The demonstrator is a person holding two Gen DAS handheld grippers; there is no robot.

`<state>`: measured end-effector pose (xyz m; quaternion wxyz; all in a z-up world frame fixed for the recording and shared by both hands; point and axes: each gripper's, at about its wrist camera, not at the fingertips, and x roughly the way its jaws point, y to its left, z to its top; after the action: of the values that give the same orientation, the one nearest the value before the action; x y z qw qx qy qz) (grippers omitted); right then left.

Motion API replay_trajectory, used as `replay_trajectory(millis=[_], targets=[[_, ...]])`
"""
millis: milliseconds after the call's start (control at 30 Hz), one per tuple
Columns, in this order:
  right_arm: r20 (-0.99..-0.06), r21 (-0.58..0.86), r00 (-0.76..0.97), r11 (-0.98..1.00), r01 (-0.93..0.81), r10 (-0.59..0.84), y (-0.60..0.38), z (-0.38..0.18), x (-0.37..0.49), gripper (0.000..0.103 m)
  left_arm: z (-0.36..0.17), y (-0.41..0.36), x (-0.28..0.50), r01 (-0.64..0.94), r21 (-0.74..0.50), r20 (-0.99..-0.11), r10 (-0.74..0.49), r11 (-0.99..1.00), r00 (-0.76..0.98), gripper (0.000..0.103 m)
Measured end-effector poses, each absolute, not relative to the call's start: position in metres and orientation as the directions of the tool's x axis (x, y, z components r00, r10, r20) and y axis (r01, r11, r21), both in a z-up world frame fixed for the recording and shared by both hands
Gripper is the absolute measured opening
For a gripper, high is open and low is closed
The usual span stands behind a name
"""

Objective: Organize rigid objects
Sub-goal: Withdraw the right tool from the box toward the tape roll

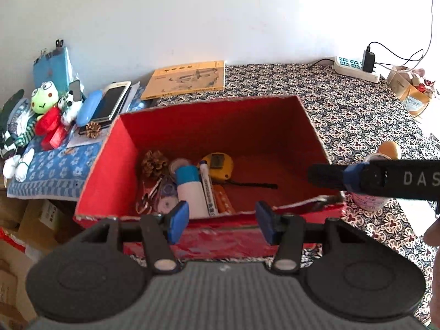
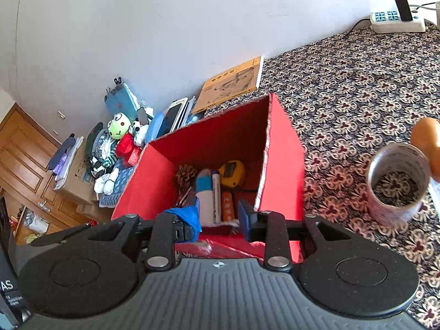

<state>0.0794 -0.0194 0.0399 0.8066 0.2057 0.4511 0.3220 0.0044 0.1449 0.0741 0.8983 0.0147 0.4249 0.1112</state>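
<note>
A red open box (image 1: 308, 126) (image 2: 283, 165) stands on the patterned table. Inside lie a pine cone (image 1: 154, 162) (image 2: 185, 174), a white tube with a blue band (image 1: 189, 189) (image 2: 205, 198), a marker (image 1: 207, 189) (image 2: 217, 195), a yellow tape measure (image 1: 220, 163) (image 2: 232, 173) and an orange item (image 2: 227, 206). My left gripper (image 1: 221, 221) is open and empty at the box's near edge. My right gripper (image 2: 218, 221) is open and empty over the near edge; it also reaches over the box's right rim in the left wrist view (image 1: 327, 177).
A tin cup (image 2: 396, 184) and a wooden knob-shaped object (image 2: 429, 140) stand right of the box. A yellow book (image 1: 187, 79), phones (image 1: 112, 101), plush toys (image 1: 46, 110) and another pine cone (image 1: 93, 129) lie at the back left. A power strip (image 1: 354, 67) sits back right.
</note>
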Motion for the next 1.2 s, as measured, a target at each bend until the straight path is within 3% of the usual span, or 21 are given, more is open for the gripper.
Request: replay_trajectory(millis=[1200], targets=[[-0.69,0.624,0.307,0.754,-0.205,0.655,-0.148,-0.017,0.053,0.015,0.015,0.006,0.005,-0.11,0.136,-0.855,0.173,0.985,0.489,0.058]])
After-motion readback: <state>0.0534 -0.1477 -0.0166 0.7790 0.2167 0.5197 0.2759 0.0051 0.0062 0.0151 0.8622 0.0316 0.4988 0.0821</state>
